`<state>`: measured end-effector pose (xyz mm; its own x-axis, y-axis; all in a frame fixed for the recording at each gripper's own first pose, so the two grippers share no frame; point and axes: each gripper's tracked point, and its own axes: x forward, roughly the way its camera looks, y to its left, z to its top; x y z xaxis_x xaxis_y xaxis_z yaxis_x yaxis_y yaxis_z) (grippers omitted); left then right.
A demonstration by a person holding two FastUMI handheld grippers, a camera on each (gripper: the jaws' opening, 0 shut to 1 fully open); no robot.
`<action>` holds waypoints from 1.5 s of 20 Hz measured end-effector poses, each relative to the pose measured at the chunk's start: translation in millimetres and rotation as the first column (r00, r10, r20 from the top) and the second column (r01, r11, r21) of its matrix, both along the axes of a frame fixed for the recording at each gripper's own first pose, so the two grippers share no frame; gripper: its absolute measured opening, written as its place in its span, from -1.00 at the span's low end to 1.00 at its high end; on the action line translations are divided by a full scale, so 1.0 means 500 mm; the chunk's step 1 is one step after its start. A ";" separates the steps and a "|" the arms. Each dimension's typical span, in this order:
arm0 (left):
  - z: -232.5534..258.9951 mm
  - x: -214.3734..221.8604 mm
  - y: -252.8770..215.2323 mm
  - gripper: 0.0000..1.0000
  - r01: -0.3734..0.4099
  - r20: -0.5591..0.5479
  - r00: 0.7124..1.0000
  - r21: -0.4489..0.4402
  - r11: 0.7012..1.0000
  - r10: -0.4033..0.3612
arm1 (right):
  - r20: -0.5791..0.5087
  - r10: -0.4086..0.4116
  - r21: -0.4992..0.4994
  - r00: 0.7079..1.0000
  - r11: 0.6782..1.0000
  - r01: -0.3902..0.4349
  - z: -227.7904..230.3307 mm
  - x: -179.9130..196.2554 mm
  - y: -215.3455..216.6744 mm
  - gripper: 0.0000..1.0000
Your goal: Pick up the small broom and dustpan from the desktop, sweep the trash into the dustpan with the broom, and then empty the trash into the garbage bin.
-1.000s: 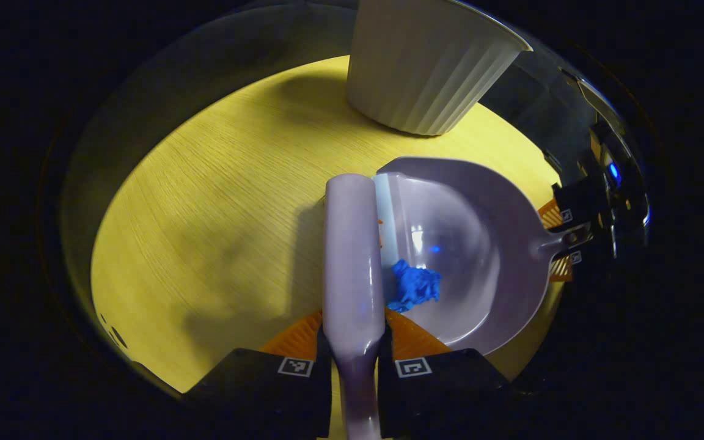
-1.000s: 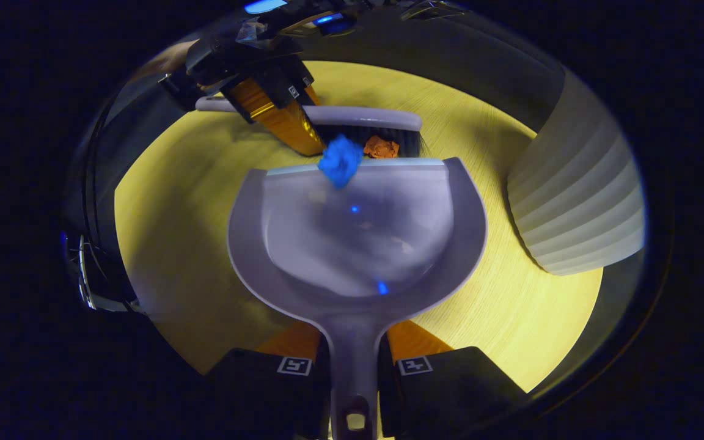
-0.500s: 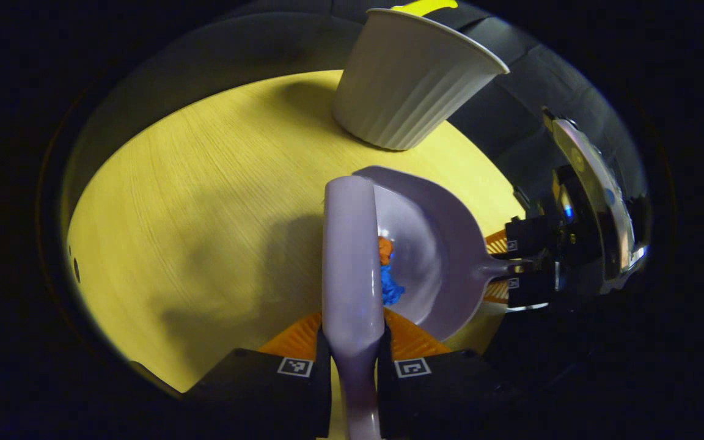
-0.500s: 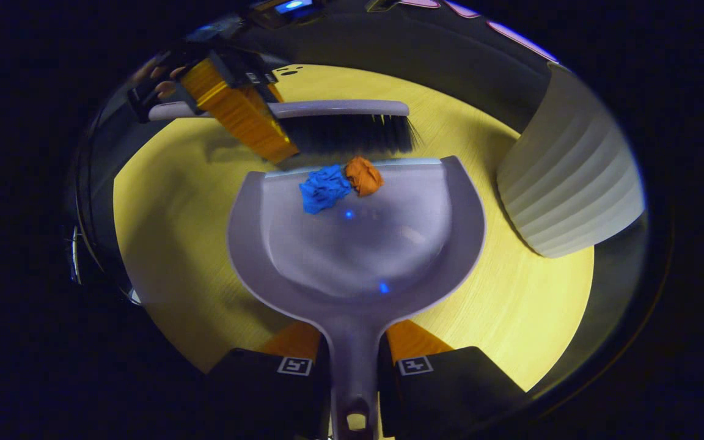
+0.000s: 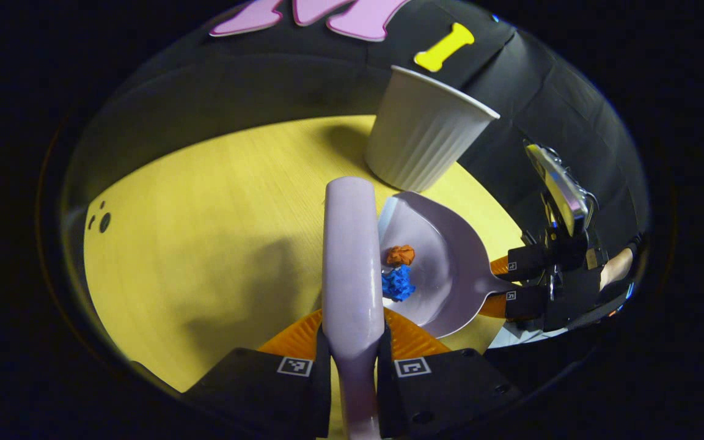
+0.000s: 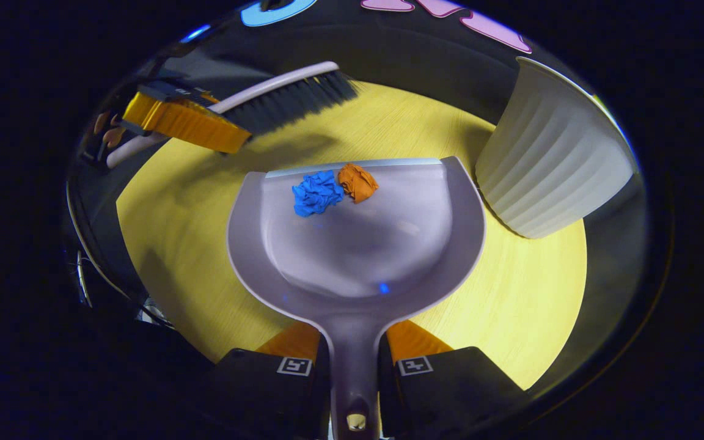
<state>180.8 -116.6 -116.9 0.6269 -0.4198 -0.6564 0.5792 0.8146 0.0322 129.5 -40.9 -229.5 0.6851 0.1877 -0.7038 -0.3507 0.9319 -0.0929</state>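
Observation:
My left gripper (image 5: 353,357) is shut on the handle of the pale lilac broom (image 5: 351,256), which runs straight ahead of it. In the right gripper view the broom (image 6: 285,98) hangs lifted above the table, black bristles down, held by the left gripper (image 6: 184,122). My right gripper (image 6: 355,360) is shut on the handle of the lilac dustpan (image 6: 358,244). A blue paper ball (image 6: 315,192) and an orange paper ball (image 6: 358,182) lie inside the pan near its front lip. In the left gripper view the dustpan (image 5: 443,269) sits right of the broom, holding both balls (image 5: 398,269).
A white ribbed garbage bin (image 6: 547,159) stands on the yellow wooden table (image 6: 511,293), just right of the dustpan's front corner. In the left gripper view the bin (image 5: 419,140) is beyond the pan, and a hand (image 5: 615,269) holds the right gripper (image 5: 526,281).
The broom has lifted up and away from the dustpan's lip. Both paper balls went from the lip into the pan. The left gripper view has tilted upward.

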 end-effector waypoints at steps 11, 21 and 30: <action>-0.191 -0.109 0.300 -0.34 -0.194 0.143 0.968 -0.104 0.975 0.208 | 0.063 -0.007 0.000 0.998 1.000 0.007 0.122 -0.049 -0.039 -0.28; -0.234 -0.159 0.355 -0.32 -0.297 0.089 0.946 -0.146 0.944 0.312 | 0.143 -0.091 0.062 0.986 0.995 0.083 0.229 -0.073 -0.091 -0.29; -0.163 -0.083 0.324 -0.34 -0.397 0.111 0.903 -0.156 0.904 0.415 | 0.180 -0.133 0.040 0.975 0.991 0.128 0.258 0.012 -0.180 -0.36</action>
